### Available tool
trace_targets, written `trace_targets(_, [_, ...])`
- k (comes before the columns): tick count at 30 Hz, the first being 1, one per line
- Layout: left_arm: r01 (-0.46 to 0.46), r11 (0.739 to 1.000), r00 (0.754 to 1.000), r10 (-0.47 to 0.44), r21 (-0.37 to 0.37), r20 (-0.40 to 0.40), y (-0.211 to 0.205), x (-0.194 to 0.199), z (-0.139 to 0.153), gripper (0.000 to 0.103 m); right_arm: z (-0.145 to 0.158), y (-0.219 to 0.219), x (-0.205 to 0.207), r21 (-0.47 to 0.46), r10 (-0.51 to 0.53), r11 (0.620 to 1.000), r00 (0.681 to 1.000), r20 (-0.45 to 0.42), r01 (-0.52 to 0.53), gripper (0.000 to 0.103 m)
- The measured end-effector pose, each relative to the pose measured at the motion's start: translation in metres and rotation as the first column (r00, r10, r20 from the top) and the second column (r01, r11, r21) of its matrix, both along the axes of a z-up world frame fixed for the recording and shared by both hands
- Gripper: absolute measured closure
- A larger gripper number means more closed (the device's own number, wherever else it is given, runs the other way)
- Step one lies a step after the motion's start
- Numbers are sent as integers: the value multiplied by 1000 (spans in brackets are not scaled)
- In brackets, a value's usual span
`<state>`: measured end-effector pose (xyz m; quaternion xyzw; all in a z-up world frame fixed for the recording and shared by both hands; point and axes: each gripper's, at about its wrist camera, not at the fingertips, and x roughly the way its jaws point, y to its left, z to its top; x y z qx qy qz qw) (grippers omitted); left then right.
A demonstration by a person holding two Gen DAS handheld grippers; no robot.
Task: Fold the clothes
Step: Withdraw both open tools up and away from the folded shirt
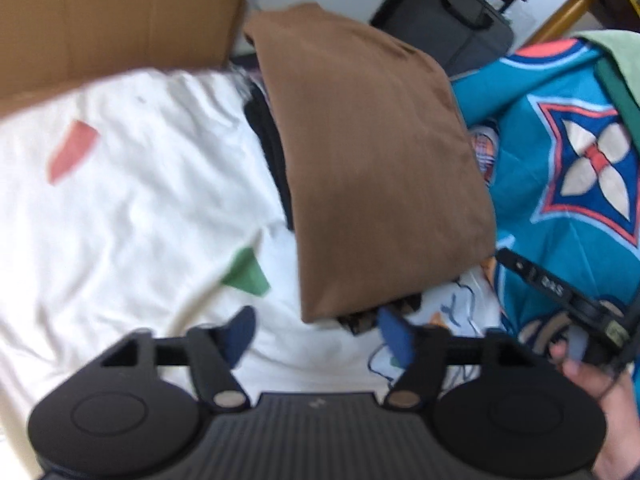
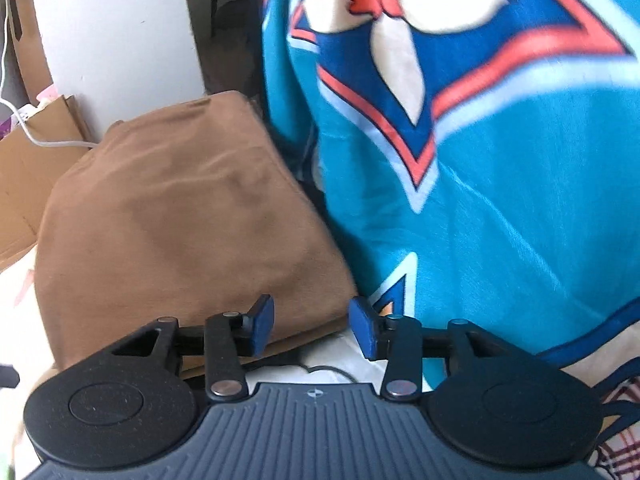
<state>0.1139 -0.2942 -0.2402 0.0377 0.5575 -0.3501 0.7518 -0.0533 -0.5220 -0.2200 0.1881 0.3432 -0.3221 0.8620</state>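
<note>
Now both tools gape wide and empty: the left tool and right tool hover just before the folded brown garment, lying atop dark clothes beside a teal blanket.

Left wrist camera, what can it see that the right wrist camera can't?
Only the left wrist view shows the white sheet with its red and green patches, the black bag at the back, and a hand holding the right gripper, seen from the side. Only the right wrist view shows the white wall and the right gripper from behind, open. Both show the folded brown garment, the teal patterned blanket, cardboard and a white cable. The left gripper is open too.
</note>
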Motion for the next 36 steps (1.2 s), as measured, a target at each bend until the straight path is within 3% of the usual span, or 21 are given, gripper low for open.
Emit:
trace_targets(3, [23,998,999,-25,55,36,-3,-4,23,7,23,5,1,32,19,999,1000,-6,-19,40])
trace_targets(4, [28,997,998,-32,67,52,-3,-5,31,3,31,7,0,44,27,999,1000,-3,-26,29])
trace_targets(5, [26,996,997,-32,85,73,-2,-7,39,3,39,9,0,56,34,998,999,-1,-34,18])
trace_targets(8, [-4,988,995,-11,156,98,-1,-12,56,1,63,15,-2,90,57,994,998,7,-57,9])
trace_targets(13, [-58,965,997,43,257,65,4,-15,81,1,87,31,0,115,71,991,996,-46,-65,8])
trace_targets(16, [-58,962,996,40,265,75,8,-23,107,1,103,35,-2,126,52,991,996,-75,-42,0])
trace_targets(20, [-96,953,993,73,288,90,20,-33,135,1,125,34,-8,157,-3,987,997,-82,16,1])
trace_targets(25, [-151,951,987,128,272,98,38,-41,161,1,159,43,-17,204,-38,978,996,-82,55,1])
trace_targets(30, [-216,953,976,204,210,77,52,-35,209,1,197,62,-13,211,-30,976,995,-94,50,1])
trace_targets(36, [-240,937,963,195,253,188,67,-44,279,1,249,84,-11,228,-1,973,995,-100,24,1])
